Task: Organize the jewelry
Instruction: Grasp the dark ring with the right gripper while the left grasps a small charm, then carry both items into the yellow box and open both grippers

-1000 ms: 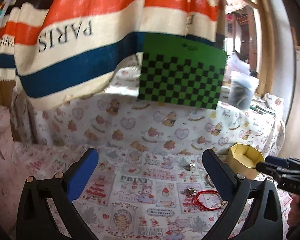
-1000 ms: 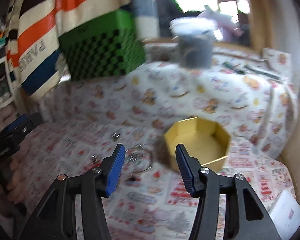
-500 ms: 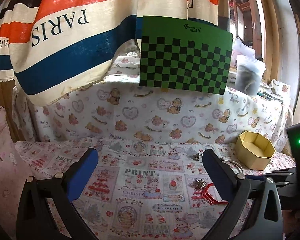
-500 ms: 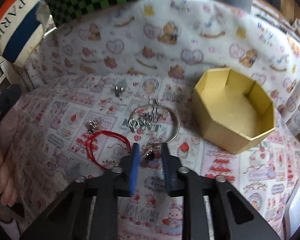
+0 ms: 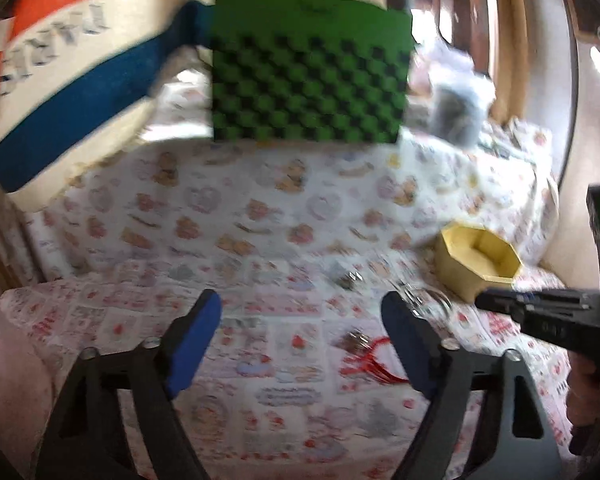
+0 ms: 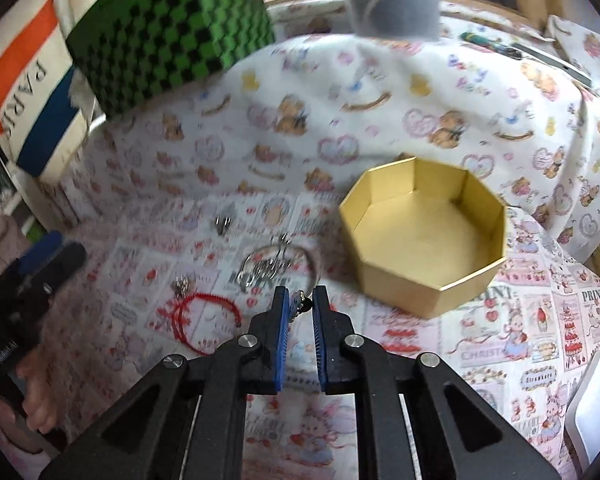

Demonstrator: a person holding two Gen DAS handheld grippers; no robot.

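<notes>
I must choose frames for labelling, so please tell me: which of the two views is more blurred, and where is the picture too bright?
Left wrist view: motion blur almost everywhere, the checkered board and jewelry smeared; only the left gripper is sharp. Right wrist view: clearer, the gold box crisp, blur toward the far edge. Window light washes out the upper right of the left view.

Matt yellow card box (image 6: 422, 256); printed cotton-like cloth (image 6: 500, 320) over table; shiny metal bangle (image 6: 278, 266); red cord bracelet (image 6: 204, 314); black plastic tool (image 6: 300, 306).
</notes>
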